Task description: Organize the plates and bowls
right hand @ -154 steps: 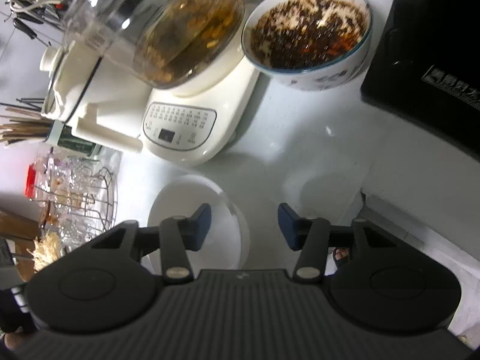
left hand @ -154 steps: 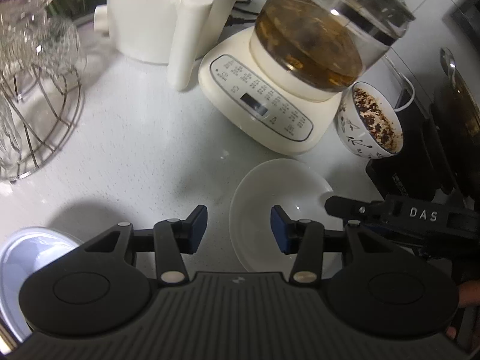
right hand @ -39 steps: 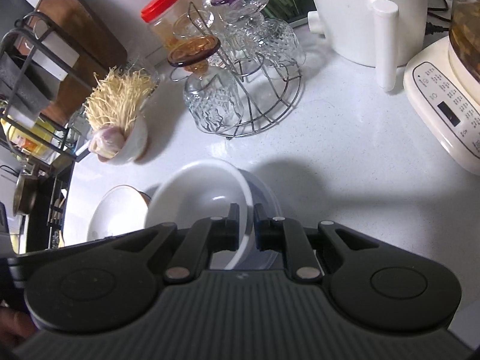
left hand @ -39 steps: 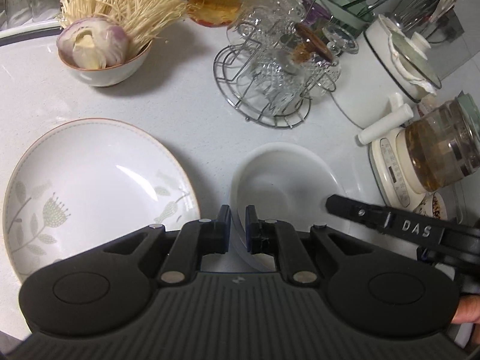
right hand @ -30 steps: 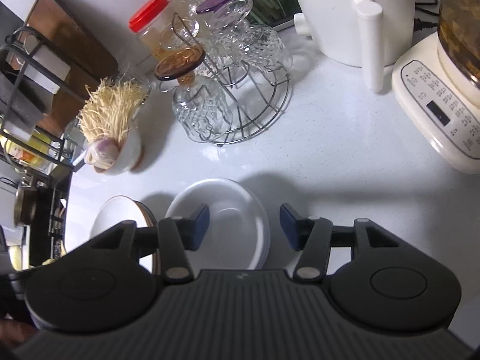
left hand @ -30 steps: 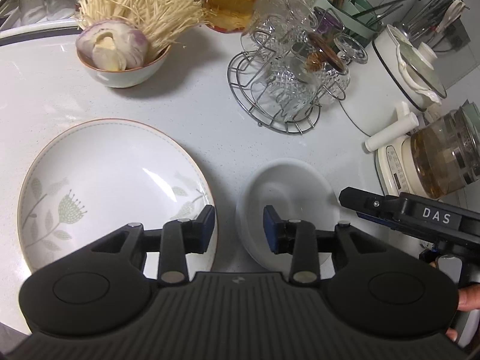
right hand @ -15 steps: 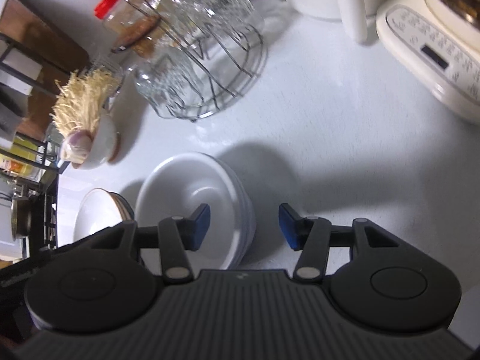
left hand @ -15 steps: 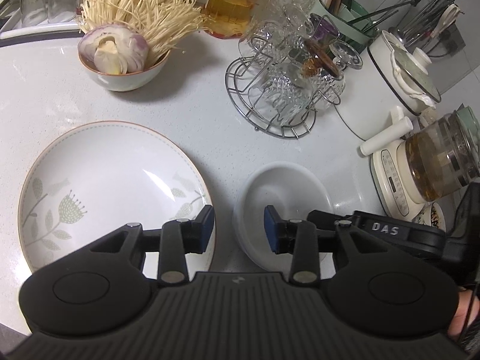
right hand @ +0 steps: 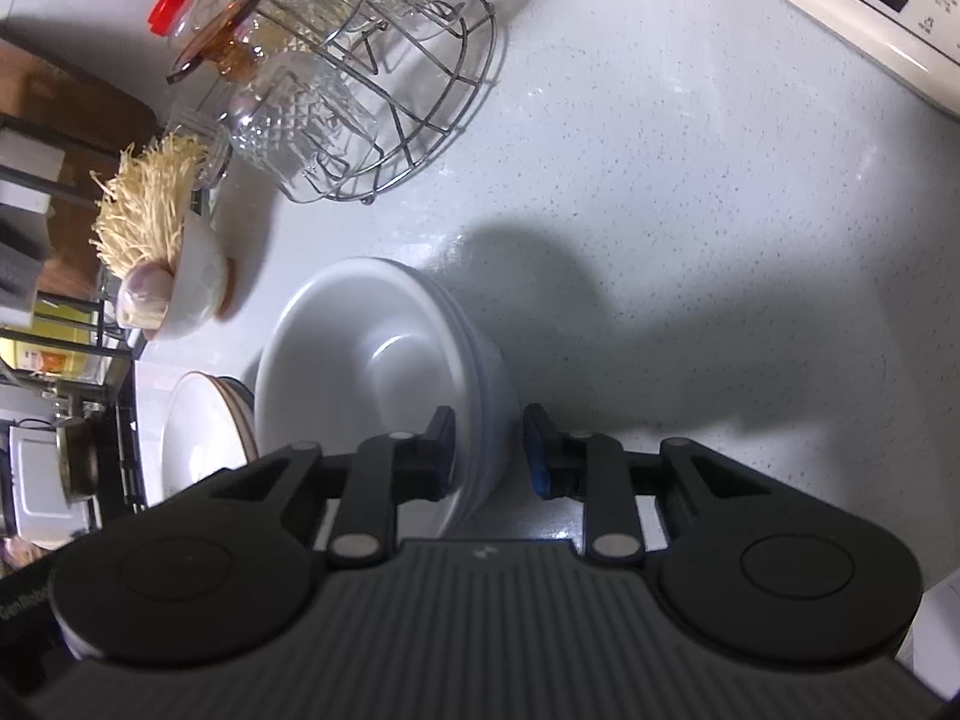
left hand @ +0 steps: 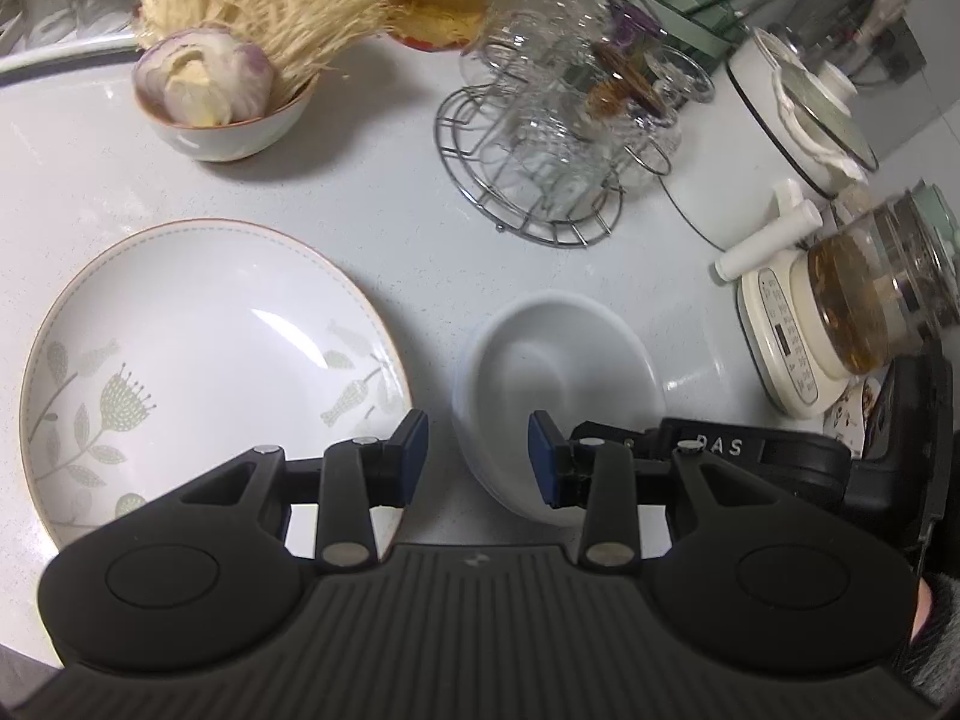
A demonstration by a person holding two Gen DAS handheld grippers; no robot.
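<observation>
Straddling stacked bowls' point(right hand: 384, 360) rim; right gripper point(right hand: 489, 450) closing

- A white speckled surface point(right hand: 690, 192) spreads around the wire glass rack point(left hand: 528, 180).
- Behind the rack, a wall of pale tiles point(left hand: 936, 60) rises.
- Light glares on the surface right of the rack; soft shadows lie nearer.

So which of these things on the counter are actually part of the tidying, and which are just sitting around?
Part of the job:
- stacked white bowls, rim between the right gripper jaws, which have just been closing
- flowered plate
- left gripper, open

Just lying about:
- bowl of mushrooms and onion
- wire rack of glasses
- glass kettle on its base
</observation>
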